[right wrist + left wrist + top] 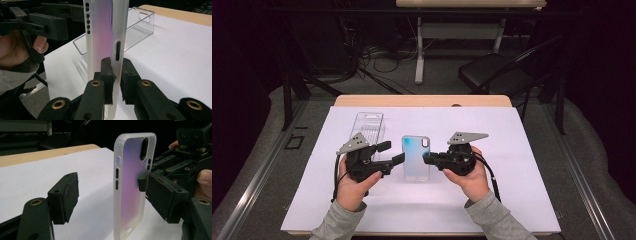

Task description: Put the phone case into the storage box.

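A clear phone case [416,157] with a blue-to-purple tint sits at the middle of the scene, above the white sheet [512,200] that covers the table [422,100]. The right gripper [428,159], just to the right of the case, is pinching the case's right edge: in the right gripper view its two black jaws are pressed onto the frosted side wall of the phone case [106,37], just below a slot-shaped button cutout. In the left gripper view the phone case [131,185] stands upright on its short end, the camera hole near its top, with the right gripper [143,183] clamped on its far edge.

The left gripper [391,152] is just to the left of the case with its jaws spread wide. In its own view one jaw stands well left of the case and the other to the case's right; neither pad touches it.

A clear plastic box [368,127] lies flat on the white sheet behind and to the left of the case, beyond the left gripper. In the right gripper view the clear plastic box [135,30] shows behind the case.
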Motion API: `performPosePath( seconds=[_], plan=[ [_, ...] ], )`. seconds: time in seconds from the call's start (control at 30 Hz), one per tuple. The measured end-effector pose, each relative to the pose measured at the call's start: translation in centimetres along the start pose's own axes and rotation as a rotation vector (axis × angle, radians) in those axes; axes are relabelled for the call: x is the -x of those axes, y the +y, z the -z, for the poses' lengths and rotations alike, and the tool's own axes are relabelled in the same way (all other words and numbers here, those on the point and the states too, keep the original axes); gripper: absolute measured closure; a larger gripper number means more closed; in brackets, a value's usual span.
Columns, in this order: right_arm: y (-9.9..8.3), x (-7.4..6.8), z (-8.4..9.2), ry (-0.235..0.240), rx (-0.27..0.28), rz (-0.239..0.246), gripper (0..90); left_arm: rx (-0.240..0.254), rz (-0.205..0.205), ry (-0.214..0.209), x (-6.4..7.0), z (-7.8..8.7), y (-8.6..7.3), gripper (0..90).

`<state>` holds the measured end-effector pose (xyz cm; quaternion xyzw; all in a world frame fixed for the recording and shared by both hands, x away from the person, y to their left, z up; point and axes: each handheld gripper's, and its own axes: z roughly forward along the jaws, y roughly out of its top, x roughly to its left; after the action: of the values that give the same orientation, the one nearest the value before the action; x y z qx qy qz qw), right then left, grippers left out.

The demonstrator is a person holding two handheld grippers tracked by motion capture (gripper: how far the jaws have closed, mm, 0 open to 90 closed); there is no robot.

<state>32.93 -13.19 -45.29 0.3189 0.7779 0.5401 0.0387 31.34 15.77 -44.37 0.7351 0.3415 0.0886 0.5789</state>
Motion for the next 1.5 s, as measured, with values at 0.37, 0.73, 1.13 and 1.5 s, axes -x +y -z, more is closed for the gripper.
performPosePath(
  seconds=[0.37, 0.73, 1.13, 1.5],
  plan=[
    [-0.17, -0.17, -0.32, -0.001, -0.01, 0.007, 82.1, 0.002, -0.012, 0.001, 0.07, 0.04, 0.01, 30.7],
    [-0.28, -0.33, -0.57, 0.0, -0.014, 0.008, 82.1, -0.005, -0.013, 0.001, 0.18, -0.02, -0.07, 34.5],
    [-0.38, -0.49, -0.77, 0.005, -0.023, 0.009, 82.1, -0.011, -0.044, 0.012, 0.42, 0.09, -0.09, 44.8],
    [-0.43, -0.66, -0.87, 0.004, -0.02, 0.018, 82.1, 0.001, -0.052, 0.013, 0.45, 0.07, -0.09, 46.8]
  ],
)
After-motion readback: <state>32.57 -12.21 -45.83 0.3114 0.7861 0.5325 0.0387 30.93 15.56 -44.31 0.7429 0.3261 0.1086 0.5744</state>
